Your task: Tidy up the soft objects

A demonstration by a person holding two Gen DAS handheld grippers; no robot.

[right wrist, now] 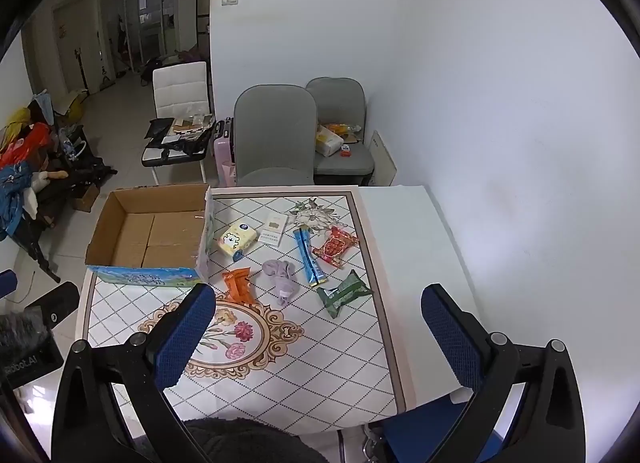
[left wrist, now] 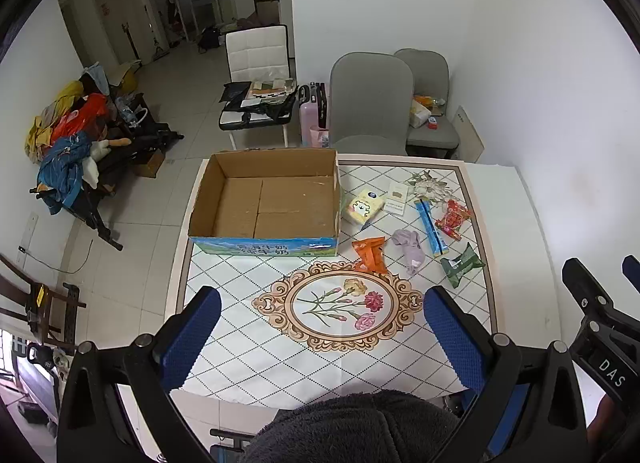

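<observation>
Seven soft things lie loose on the table (left wrist: 516,199), right of the empty cardboard box (left wrist: 276,203): tissue pack (left wrist: 365,206), orange packet (left wrist: 370,253), lilac cloth (left wrist: 410,249), blue stick (left wrist: 430,229), red packet (left wrist: 453,219), green packet (left wrist: 462,265), white card (left wrist: 397,197). Left gripper (left wrist: 322,337) and right gripper (right wrist: 318,337) both hover spread wide, holding nothing. Nothing is packed yet (opening step, by my reading). Next likely calls for the right gripper to descend on the orange packet, nearest the box, and pinch gently.

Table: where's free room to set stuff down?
Free: the empty cardboard box, the flower medallion stretch toward the near edge, and the plain white strip right of the patterned border. Crowded: box to green packet.
</observation>
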